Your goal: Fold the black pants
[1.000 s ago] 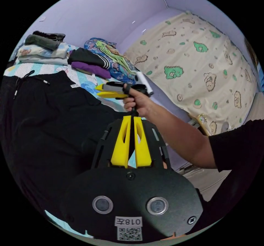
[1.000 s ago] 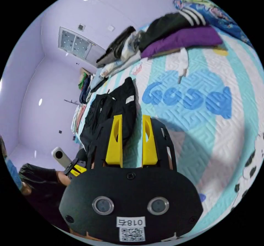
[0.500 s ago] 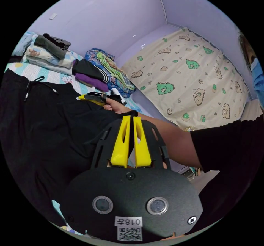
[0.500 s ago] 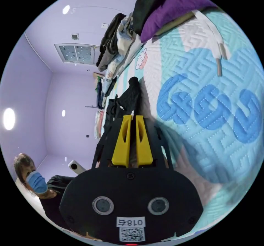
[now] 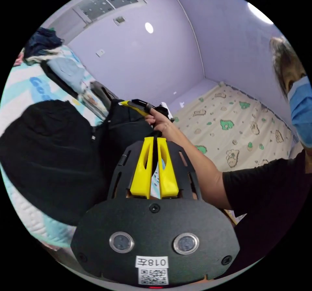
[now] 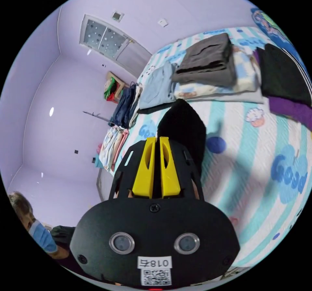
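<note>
Left claw [image 5: 155,139]: jaws pinching pants [image 5: 48,154]
Right claw [image 6: 155,139]: jaws pinching pants, lifted
Bed [image 6: 256,161]: folded clothes stacked

Recessed ceiling lights [image 5: 149,27] bathe the lilac room in even, bright light; the black pants [image 6: 182,131] cast a soft shadow across the quilt [image 6: 260,161], while fisheye curvature bends and blurs both views' edges.
</note>
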Demonstrator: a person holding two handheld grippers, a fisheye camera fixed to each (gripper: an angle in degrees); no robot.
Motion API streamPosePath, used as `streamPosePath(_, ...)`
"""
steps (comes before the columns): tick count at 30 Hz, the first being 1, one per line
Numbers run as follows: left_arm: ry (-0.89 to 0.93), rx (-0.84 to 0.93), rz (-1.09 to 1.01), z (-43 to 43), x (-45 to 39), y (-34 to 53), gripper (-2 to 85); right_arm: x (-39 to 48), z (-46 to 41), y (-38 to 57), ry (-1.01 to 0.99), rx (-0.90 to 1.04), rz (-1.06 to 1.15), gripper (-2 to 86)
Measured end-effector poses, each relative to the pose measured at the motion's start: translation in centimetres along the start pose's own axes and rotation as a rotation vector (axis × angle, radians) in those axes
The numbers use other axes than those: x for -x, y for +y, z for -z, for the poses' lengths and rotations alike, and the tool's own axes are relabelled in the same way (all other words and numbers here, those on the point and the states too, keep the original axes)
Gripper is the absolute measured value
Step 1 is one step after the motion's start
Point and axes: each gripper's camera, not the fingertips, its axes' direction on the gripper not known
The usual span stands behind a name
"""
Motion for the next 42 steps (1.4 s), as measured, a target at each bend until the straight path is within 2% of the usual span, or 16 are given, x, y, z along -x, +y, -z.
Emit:
streamPosePath(2,-0.099,-0.076,0.069,6.6,5.0,-0.7,-0.9,2.4,-4.7,-0.9,0.005,0.045,-0.011,1.1)
streamPosePath(6,-0.202,-0.152,0.265,13.9,14.0,0.2,-0.9,4.2,-14.7,-1.3,0.068,0.127,-0.111,1.5)
streamPosePath(10,-0.183,-0.219,0.395,18.2,20.7,1.1,-0.8,4.0,-16.9,-0.6,0.055,0.043,-0.233,2.0)
streamPosePath(13,-0.163,-0.215,0.374,19.2,21.9,0.1,-0.3,4.5,-16.2,-0.7,0.082,-0.015,-0.272,3.0)
streamPosePath(16,-0.184,-0.235,0.434,20.9,23.9,0.3,1.2,5.4,-16.6,-1.8,0.051,0.050,-0.204,7.7)
streamPosePath(19,-0.278,-0.308,0.512,24.2,25.4,1.7,2.6,6.7,-18.4,-2.8,-0.030,0.239,-0.078,14.1)
streamPosePath(21,-0.354,-0.379,0.481,26.3,25.0,1.9,2.5,7.6,-17.8,-2.6,-0.114,0.317,0.030,15.9)
streamPosePath(24,-0.475,-0.396,0.316,28.2,23.5,-0.3,2.3,7.3,-12.9,-1.0,-0.124,0.234,0.151,15.9)
streamPosePath(27,-0.424,-0.250,0.150,26.3,24.4,-5.2,3.1,3.8,-6.6,2.3,-0.089,0.107,0.185,15.8)
streamPosePath(28,-0.369,-0.135,0.121,24.4,25.9,-7.7,4.2,2.6,-5.4,3.1,-0.089,0.084,0.171,15.8)
streamPosePath(29,-0.333,-0.001,0.115,21.9,27.8,-10.2,5.7,0.0,-3.4,4.8,-0.101,0.050,0.128,15.9)
streamPosePath(32,-0.283,0.259,0.098,15.2,32.8,-14.7,8.9,-7.1,-0.5,8.9,-0.186,-0.006,-0.023,16.6)
streamPosePath(35,-0.264,0.500,0.129,8.6,38.1,-16.9,12.2,-12.1,-0.6,12.1,-0.276,-0.001,-0.136,17.0)
streamPosePath(38,-0.249,0.675,0.184,3.5,42.4,-16.9,13.7,-14.9,-2.6,13.7,-0.378,0.045,-0.193,17.1)
streamPosePath(42,-0.213,0.746,0.194,0.0,44.8,-16.7,13.8,-16.5,-3.4,14.1,-0.450,0.034,-0.190,16.1)
